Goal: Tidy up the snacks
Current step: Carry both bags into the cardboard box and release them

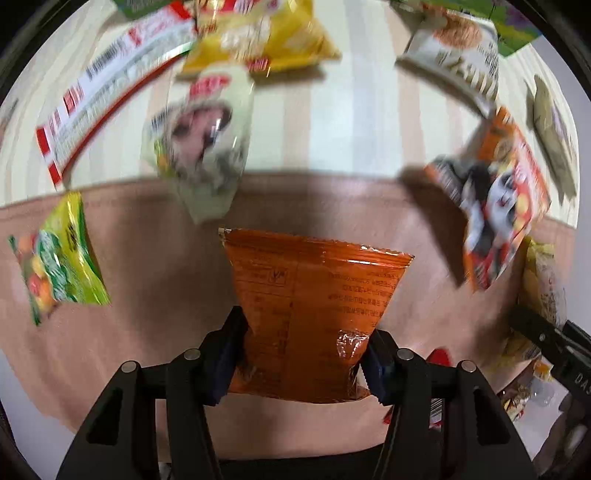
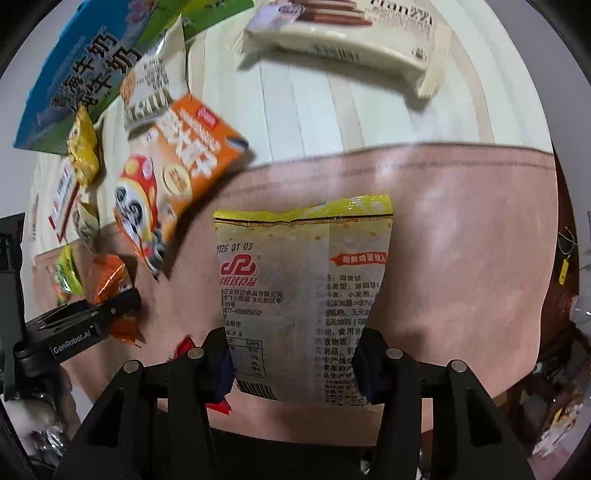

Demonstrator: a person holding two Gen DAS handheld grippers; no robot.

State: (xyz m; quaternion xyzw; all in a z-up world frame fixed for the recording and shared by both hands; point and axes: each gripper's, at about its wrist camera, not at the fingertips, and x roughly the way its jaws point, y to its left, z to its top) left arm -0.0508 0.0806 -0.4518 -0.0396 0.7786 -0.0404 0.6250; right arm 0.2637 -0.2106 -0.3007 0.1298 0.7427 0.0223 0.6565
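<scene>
My left gripper (image 1: 303, 354) is shut on an orange snack packet (image 1: 314, 295), held above a tan mat (image 1: 147, 258); the packet also shows in the right wrist view (image 2: 110, 284), with the left gripper (image 2: 85, 317) on it. My right gripper (image 2: 295, 354) is shut on a yellow and white snack packet (image 2: 306, 280) with printed text, above the same mat (image 2: 461, 240). In the left wrist view that packet (image 1: 543, 288) shows at the right edge with the right gripper (image 1: 546, 336).
Snacks lie around on the striped table (image 1: 332, 122): a green candy bag (image 1: 59, 258), a pale packet (image 1: 203, 147), a yellow bag (image 1: 258, 33), a red and white box (image 1: 110, 85), an orange panda packet (image 2: 173, 170), a blue milk box (image 2: 81, 74), a cream box (image 2: 351, 33).
</scene>
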